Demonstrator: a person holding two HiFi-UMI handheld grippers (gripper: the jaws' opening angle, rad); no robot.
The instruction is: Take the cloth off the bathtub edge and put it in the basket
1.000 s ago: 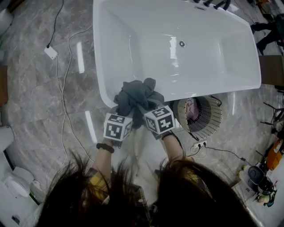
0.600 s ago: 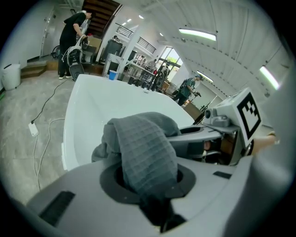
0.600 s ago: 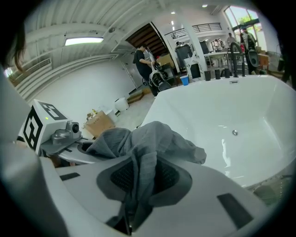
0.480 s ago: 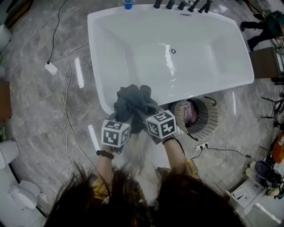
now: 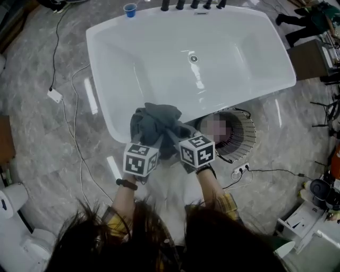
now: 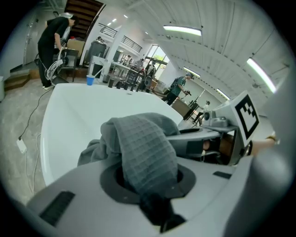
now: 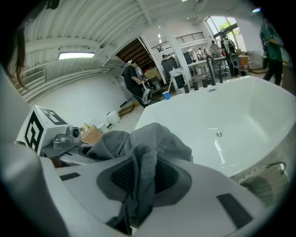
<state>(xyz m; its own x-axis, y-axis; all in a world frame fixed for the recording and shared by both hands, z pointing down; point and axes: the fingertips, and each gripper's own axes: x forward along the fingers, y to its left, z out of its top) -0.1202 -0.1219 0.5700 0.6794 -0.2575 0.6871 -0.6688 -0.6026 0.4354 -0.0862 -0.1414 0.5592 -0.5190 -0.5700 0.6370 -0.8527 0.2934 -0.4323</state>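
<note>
A dark grey cloth (image 5: 157,126) is bunched up in the air over the near rim of the white bathtub (image 5: 106,122). Both grippers grip it side by side. My left gripper (image 5: 147,144) is shut on one fold of the cloth (image 6: 147,155), which fills its jaws. Pressed close on its right, my right gripper (image 5: 179,139) is shut on another fold of the cloth (image 7: 143,171). The round wire basket (image 5: 245,137) stands on the floor just right of the grippers, against the tub's outer side, with something pinkish inside.
A blue cup (image 5: 130,9) and black taps (image 5: 180,5) sit on the tub's far rim. Cables and a power strip (image 5: 240,171) lie on the marble floor. People stand beyond the tub (image 6: 53,41).
Both grippers have lifted the bunched cloth up off the tub rim, staying side by side. The tub and basket sit further off in the head view.
</note>
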